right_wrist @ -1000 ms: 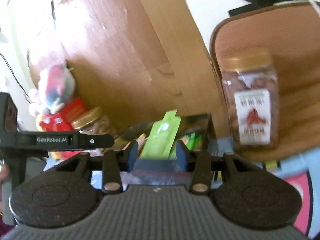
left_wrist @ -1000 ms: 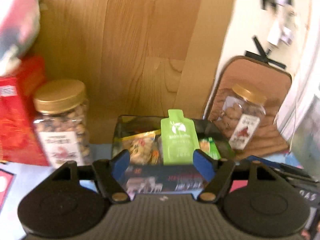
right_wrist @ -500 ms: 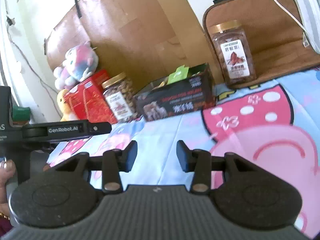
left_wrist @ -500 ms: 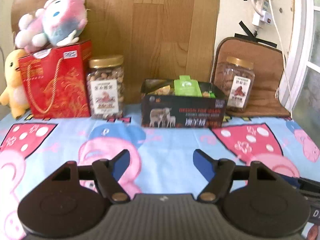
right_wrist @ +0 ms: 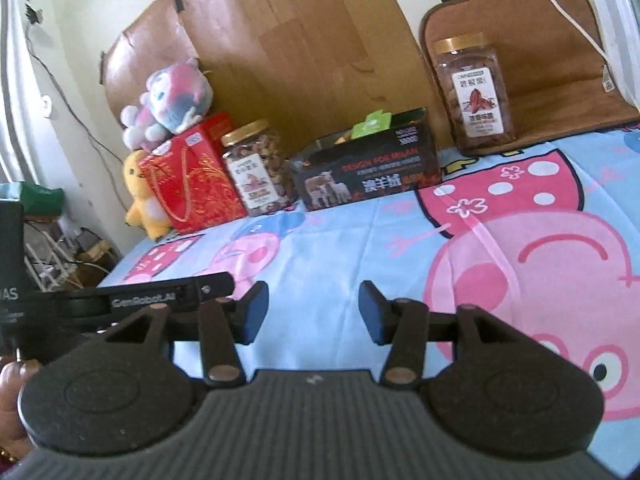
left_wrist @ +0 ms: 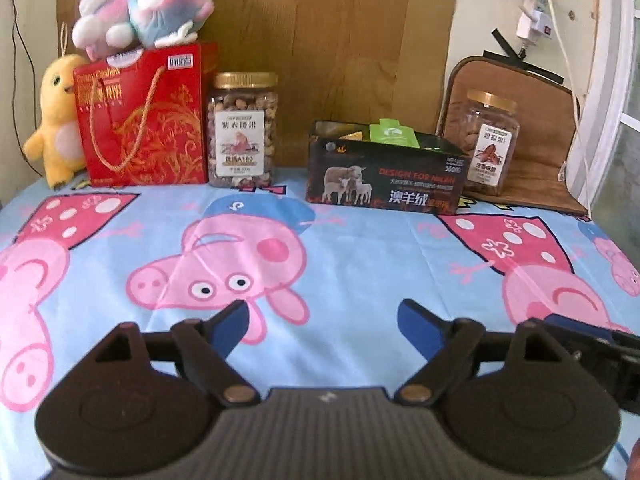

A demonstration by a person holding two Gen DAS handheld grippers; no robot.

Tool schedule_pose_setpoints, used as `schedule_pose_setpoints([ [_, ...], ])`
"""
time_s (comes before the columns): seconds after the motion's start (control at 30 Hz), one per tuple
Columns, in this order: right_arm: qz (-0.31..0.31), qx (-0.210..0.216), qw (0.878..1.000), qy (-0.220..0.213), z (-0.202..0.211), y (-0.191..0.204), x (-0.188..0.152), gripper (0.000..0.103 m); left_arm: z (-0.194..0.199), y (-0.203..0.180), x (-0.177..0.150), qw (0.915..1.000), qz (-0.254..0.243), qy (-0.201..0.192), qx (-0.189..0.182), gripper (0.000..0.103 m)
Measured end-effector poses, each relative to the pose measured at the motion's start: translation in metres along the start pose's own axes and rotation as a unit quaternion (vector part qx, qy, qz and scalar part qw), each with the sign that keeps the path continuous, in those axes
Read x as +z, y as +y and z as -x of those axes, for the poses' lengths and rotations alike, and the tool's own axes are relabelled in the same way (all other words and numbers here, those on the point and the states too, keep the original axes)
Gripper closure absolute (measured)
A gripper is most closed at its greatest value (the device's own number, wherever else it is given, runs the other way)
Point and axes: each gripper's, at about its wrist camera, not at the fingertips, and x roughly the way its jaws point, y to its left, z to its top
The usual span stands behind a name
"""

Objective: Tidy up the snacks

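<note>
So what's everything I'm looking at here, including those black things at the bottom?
black box: one, sheep picture on front, open top, back middle of the bed.
green pouch: one, standing in the box, with other packets I can't make out.
nut jar: one, gold lid, left of the box.
second nut jar: one, gold lid, right of the box, on the brown cushion.
red gift bag: one, gold pattern, left of the first jar.
pink and blue plush: one, on top of the bag.
yellow plush: one, beside the bag, far left.
cartoon pig sheet: one, blue and pink, covers the surface.
left claw: black, blue pads, open, empty.
right claw: same, open, empty.
</note>
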Motion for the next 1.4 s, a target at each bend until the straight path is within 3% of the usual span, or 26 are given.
schedule_pose_setpoints([
  [0.2,-0.002,-0.03,1.0,-0.005,-0.035,-0.014,0.013,0.048,-0.045,0.009,0.014,0.9997,0.004,0.017,-0.019,0.017],
  [0.37,-0.001,-0.038,0.999,-0.01,-0.074,-0.036,0.036,0.048,-0.076,0.003,0.038,0.9998,-0.008,0.008,-0.017,0.012],
  [0.5,0.014,-0.067,0.998,0.0,-0.098,-0.046,0.053,0.048,-0.107,-0.008,0.061,0.9985,-0.025,0.048,0.013,0.012],
  [0.6,-0.008,-0.072,0.997,0.04,-0.109,-0.051,0.06,0.048,-0.121,-0.018,0.067,0.9935,-0.043,0.102,0.028,0.012],
  [0.73,-0.031,-0.071,0.996,0.05,-0.105,-0.053,0.059,0.048,-0.118,-0.023,0.065,0.9936,-0.036,0.1,0.039,0.009],
  [0.9,-0.017,-0.066,0.998,0.013,-0.079,-0.054,0.049,0.039,-0.087,-0.034,0.045,0.9981,-0.037,0.033,0.038,0.007],
  [1.07,-0.031,-0.067,0.997,-0.018,-0.016,-0.039,0.024,0.034,-0.012,-0.05,0.025,0.9987,-0.024,-0.013,0.043,0.0],
  [1.17,-0.017,-0.06,0.998,-0.023,0.019,-0.02,0.017,0.019,0.027,-0.063,0.02,0.9953,-0.073,-0.04,0.05,0.0],
  [1.23,0.003,-0.053,0.998,-0.029,0.035,-0.008,0.015,0.019,0.047,-0.066,0.014,0.9933,-0.075,-0.062,0.062,0.0],
  [1.4,0.005,-0.056,0.998,-0.04,0.061,0.011,-0.002,0.013,0.069,-0.063,-0.001,0.9944,-0.06,-0.049,0.072,0.0],
])
